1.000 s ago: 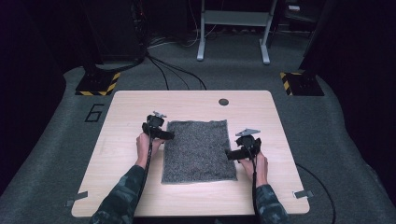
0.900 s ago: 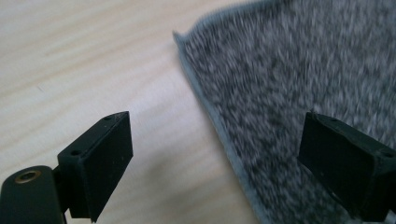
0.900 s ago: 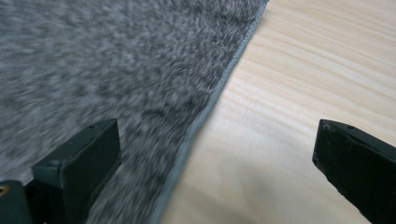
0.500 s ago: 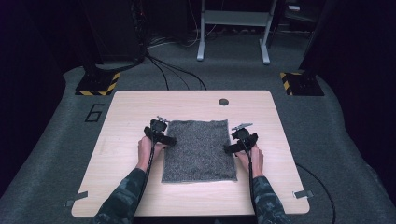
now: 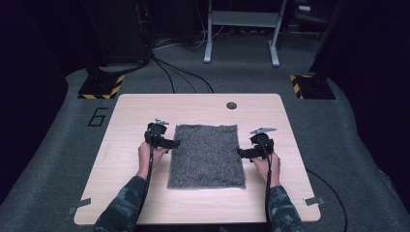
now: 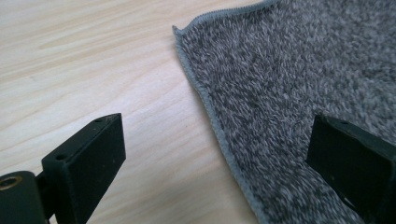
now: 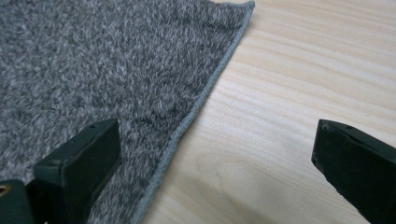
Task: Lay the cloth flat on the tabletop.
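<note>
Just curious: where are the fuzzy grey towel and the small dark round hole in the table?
Fuzzy grey towel (image 5: 208, 157), high view, middle of its surface.
Small dark round hole (image 5: 231, 105), high view, its centre.

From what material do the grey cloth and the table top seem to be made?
Grey cloth: probably terry or microfibre, a soft matt textile; short mottled grey pile and a stitched hem along its edge.
Table top: pale wood or a wood-look laminate, smooth with a slight sheen; long grain lines run across it. Which of the two, the pictures leave open.
</note>
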Tool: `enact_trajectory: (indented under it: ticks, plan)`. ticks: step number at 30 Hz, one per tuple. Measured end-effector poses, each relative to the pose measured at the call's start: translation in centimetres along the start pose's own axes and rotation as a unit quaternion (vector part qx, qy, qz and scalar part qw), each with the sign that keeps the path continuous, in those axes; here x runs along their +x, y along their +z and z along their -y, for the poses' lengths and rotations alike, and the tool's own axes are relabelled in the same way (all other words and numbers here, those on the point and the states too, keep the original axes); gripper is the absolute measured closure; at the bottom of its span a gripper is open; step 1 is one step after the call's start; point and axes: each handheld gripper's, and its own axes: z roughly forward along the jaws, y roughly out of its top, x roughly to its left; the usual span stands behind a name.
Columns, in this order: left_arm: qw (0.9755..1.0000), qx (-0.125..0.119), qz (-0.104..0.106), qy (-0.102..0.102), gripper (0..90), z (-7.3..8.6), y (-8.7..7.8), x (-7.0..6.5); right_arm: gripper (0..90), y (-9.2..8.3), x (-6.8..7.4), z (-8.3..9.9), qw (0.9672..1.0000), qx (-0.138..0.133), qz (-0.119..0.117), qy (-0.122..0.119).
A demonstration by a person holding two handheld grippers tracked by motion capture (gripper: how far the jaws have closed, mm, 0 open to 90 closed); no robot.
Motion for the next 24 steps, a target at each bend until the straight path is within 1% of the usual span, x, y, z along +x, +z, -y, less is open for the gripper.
enact_trajectory:
  ticks: [2, 3, 4, 5, 6, 7, 8, 9, 10, 11, 12, 13, 14, 15, 16, 17, 18, 19, 20, 21, 22, 24]
  plan:
    - [1.0, -0.004, 0.0, -0.003, 4.4, 0.0, -0.5, 0.3, 1.7, -0.3, -0.1, -0.2, 1.0, -0.004, -0.003, -0.005]
    - [0.9999, -0.008, 0.001, -0.009, 4.4, 0.0, -0.7, 0.5, 1.7, -0.4, -0.1, -0.2, 1.0, -0.001, -0.003, -0.006]
    - [0.9999, -0.008, 0.002, -0.01, 4.4, 0.0, -0.8, 0.7, 1.7, -0.5, -0.1, -0.3, 1.0, -0.001, -0.006, -0.003]
    - [0.9999, -0.007, 0.002, -0.008, 4.5, 0.0, -1.0, 1.0, 1.7, -0.5, -0.1, -0.4, 0.9999, -0.002, -0.006, -0.008]
    - [0.9998, -0.016, 0.002, -0.015, 4.5, 0.1, -1.0, 1.0, 1.7, -0.6, -0.1, -0.5, 1.0, 0.0, -0.008, -0.005]
    - [0.9999, -0.013, 0.004, -0.009, 4.6, 0.1, -1.0, 1.2, 1.8, -0.6, -0.1, -0.6, 0.9999, -0.001, -0.01, -0.008]
    - [0.9998, -0.014, 0.004, -0.015, 4.5, 0.1, -0.9, 1.3, 1.9, -0.6, 0.0, -0.8, 0.9999, 0.002, -0.01, -0.005]
    - [0.9998, -0.011, 0.01, -0.014, 4.5, 0.1, -0.9, 1.5, 1.9, -0.5, -0.1, -0.9, 0.9999, 0.001, -0.01, -0.013]
    - [0.9996, -0.015, 0.01, -0.02, 4.5, 0.1, -0.8, 1.4, 2.0, -0.5, -0.1, -1.1, 0.9998, 0.002, -0.014, -0.01]
    - [0.9996, -0.017, 0.012, -0.021, 4.6, 0.1, -0.8, 1.5, 2.3, -0.5, -0.1, -1.4, 0.9998, 0.002, -0.013, -0.017]
    - [0.9997, -0.014, 0.013, -0.014, 4.6, 0.0, -0.8, 1.6, 2.3, -0.5, -0.1, -1.4, 0.9998, 0.002, -0.013, -0.017]
    - [0.9996, -0.019, 0.012, -0.017, 4.5, -0.1, -0.7, 1.5, 2.3, -0.4, 0.0, -1.5, 0.9998, 0.004, -0.016, -0.013]
    - [0.9997, -0.016, 0.015, -0.014, 4.6, -0.2, -0.7, 1.6, 2.3, -0.4, 0.0, -1.7, 0.9997, 0.005, -0.016, -0.017]
    - [0.9996, -0.017, 0.016, -0.015, 4.6, -0.3, -0.7, 1.5, 2.3, -0.4, 0.1, -1.9, 0.9997, 0.005, -0.017, -0.015]
    - [0.9994, -0.023, 0.017, -0.019, 4.6, -0.3, -0.6, 1.4, 2.3, -0.4, 0.0, -2.1, 0.9996, 0.004, -0.019, -0.02]
    - [0.9994, -0.022, 0.018, -0.019, 4.7, -0.5, -0.6, 1.3, 2.2, -0.4, 0.0, -2.3, 0.9995, 0.007, -0.023, -0.02]
    - [0.9993, -0.026, 0.019, -0.022, 4.8, -0.7, -0.3, 1.1, 2.4, -0.2, 0.1, -2.7, 0.9995, 0.005, -0.022, -0.02]
    - [0.9993, -0.026, 0.019, -0.022, 4.9, -0.7, -0.3, 1.1, 2.4, -0.2, 0.1, -2.7, 0.9995, 0.005, -0.022, -0.02]
    - [0.9995, -0.021, 0.018, -0.014, 4.9, -0.8, -0.2, 1.2, 2.4, -0.1, 0.1, -2.9, 0.9995, 0.006, -0.027, -0.019]
    - [0.9995, -0.024, 0.019, -0.014, 5.1, -0.8, 0.1, 1.2, 2.4, 0.1, -0.1, -3.1, 0.9993, 0.008, -0.029, -0.023]
    - [0.9996, -0.017, 0.019, -0.013, 5.1, -0.9, 0.3, 1.2, 2.4, 0.3, 0.0, -3.2, 0.9994, 0.006, -0.029, -0.019]
    - [0.9995, -0.016, 0.021, -0.018, 5.1, -1.1, 0.6, 1.4, 2.6, 0.7, -0.2, -3.5, 0.9991, 0.011, -0.034, -0.022]
